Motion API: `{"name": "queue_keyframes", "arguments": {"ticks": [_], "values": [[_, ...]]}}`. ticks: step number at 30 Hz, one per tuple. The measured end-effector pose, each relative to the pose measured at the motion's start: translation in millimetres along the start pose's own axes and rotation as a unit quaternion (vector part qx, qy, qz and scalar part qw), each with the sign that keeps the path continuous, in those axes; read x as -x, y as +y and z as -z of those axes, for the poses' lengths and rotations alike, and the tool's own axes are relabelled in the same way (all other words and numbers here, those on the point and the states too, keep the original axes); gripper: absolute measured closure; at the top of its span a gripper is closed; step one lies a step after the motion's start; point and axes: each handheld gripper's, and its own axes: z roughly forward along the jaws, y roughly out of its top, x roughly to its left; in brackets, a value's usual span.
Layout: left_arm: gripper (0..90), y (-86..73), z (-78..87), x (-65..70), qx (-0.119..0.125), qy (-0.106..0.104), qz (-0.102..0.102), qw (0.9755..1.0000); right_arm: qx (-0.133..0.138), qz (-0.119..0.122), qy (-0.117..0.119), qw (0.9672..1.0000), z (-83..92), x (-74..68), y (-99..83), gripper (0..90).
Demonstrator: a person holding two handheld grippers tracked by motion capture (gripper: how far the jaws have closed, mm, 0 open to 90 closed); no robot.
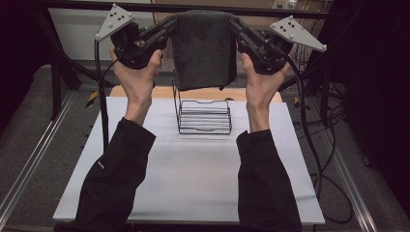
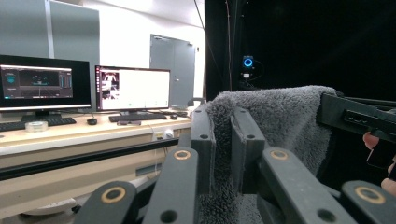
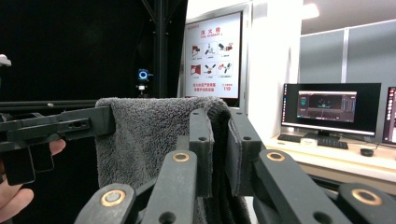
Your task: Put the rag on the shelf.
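Observation:
A dark grey towel [image 1: 203,48] hangs stretched high above the table, folded over so it drapes down. My left gripper [image 1: 171,21] is shut on its top left corner and my right gripper [image 1: 233,22] is shut on its top right corner. In the left gripper view the towel [image 2: 275,116] is pinched between the jaws of the left gripper [image 2: 223,149], with the other gripper's jaw on its far edge. The right gripper view has the towel [image 3: 149,135] clamped by the right gripper [image 3: 219,149]. Below the towel stands a black wire rack [image 1: 204,116] on the white table [image 1: 193,179].
A tan board [image 1: 193,93] lies at the table's far edge behind the rack. Cables [image 1: 309,125] trail down the right side. Desks with monitors [image 2: 133,88] stand in the room beyond, and a dark frame surrounds the table.

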Motion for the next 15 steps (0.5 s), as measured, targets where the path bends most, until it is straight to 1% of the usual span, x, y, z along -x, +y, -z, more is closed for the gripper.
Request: {"name": "queue_keyframes", "arguments": {"ticks": [6,11,15], "values": [[80.8,4.1,-8.1,-5.7,0.000,0.003,-0.001,1.0000,0.001,0.000,-0.002,1.0000,-9.5,6.3,3.7,82.5],[80.8,4.0,-15.4,-13.1,0.004,0.002,0.015,0.9999,0.004,-0.003,-0.002,1.0000,-18.5,12.1,4.6,82.5],[80.8,4.0,-21.7,-18.0,0.003,0.010,0.017,0.9998,0.002,-0.003,-0.003,1.0000,-26.1,16.7,4.0,82.5]]}}
